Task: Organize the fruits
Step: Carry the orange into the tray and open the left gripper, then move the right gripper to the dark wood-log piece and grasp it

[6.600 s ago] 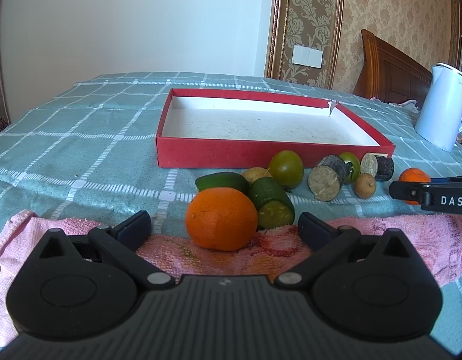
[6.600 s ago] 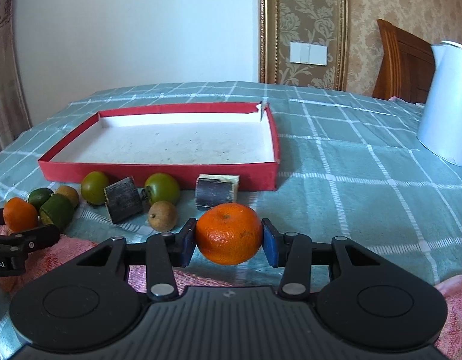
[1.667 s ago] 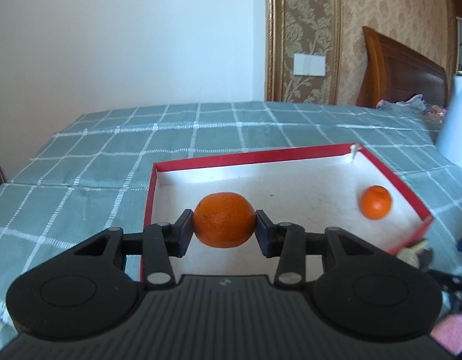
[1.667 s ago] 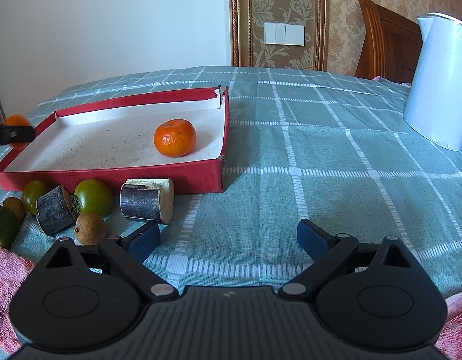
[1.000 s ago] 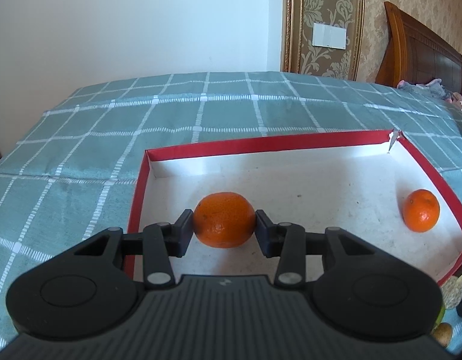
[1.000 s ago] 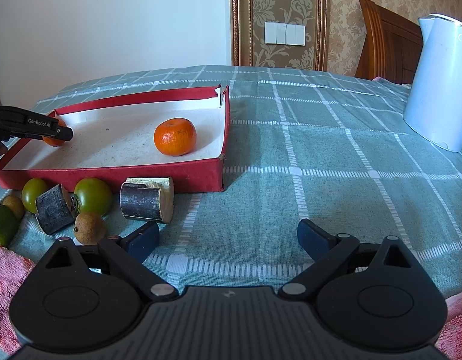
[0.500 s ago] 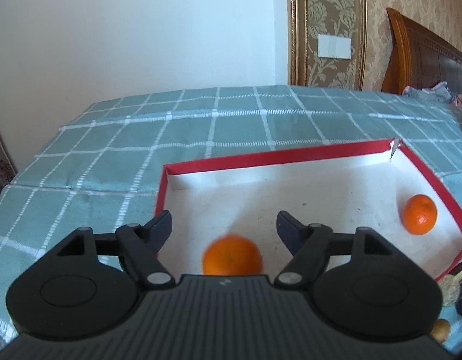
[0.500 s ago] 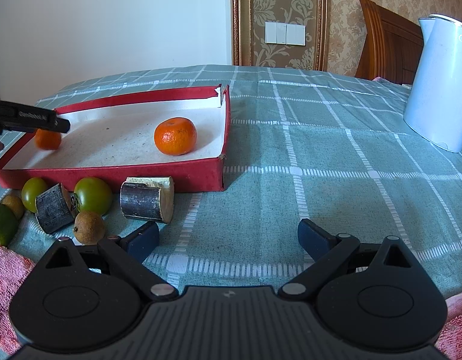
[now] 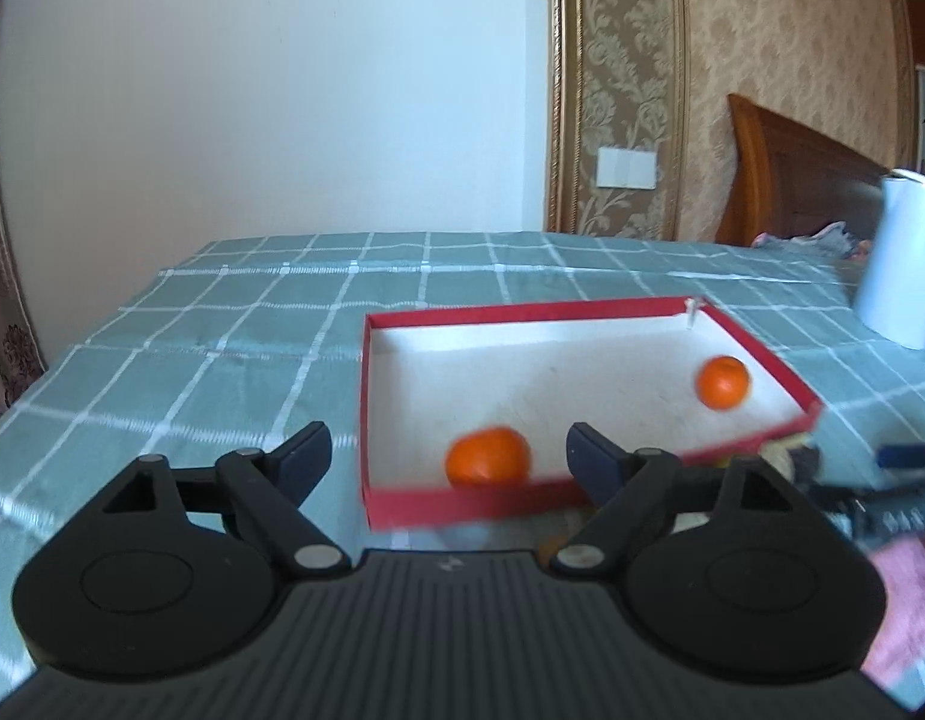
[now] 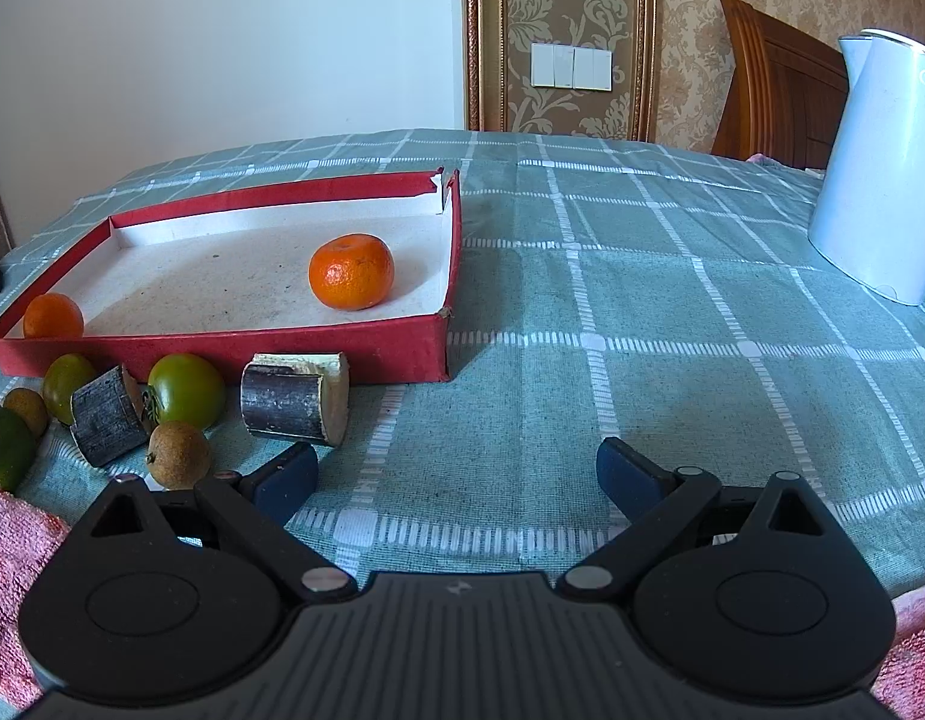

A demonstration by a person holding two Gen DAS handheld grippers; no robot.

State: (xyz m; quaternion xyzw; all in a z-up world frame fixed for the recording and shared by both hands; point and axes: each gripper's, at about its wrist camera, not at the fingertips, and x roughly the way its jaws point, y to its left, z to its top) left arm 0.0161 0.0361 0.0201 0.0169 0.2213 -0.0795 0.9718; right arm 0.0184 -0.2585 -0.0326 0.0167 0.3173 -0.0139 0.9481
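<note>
**A:** Two oranges sit in the red tray (image 10: pixel 342 354) now, one (image 10: pixel 352 271) near the right wall, one (image 10: pixel 53 316) in the left corner. The left gripper (image 9: pixel 447 453) is empty with its jaws opening, and the right gripper (image 10: pixel 456 474) is wide open, holding nothing.

**B:** Next I'd guess the sugarcane chunk (image 10: pixel 294 399), just outside the tray's front wall. It looks stiff and slick, lying with its long axis sideways and cut end facing right. Pinch across the middle.
</note>
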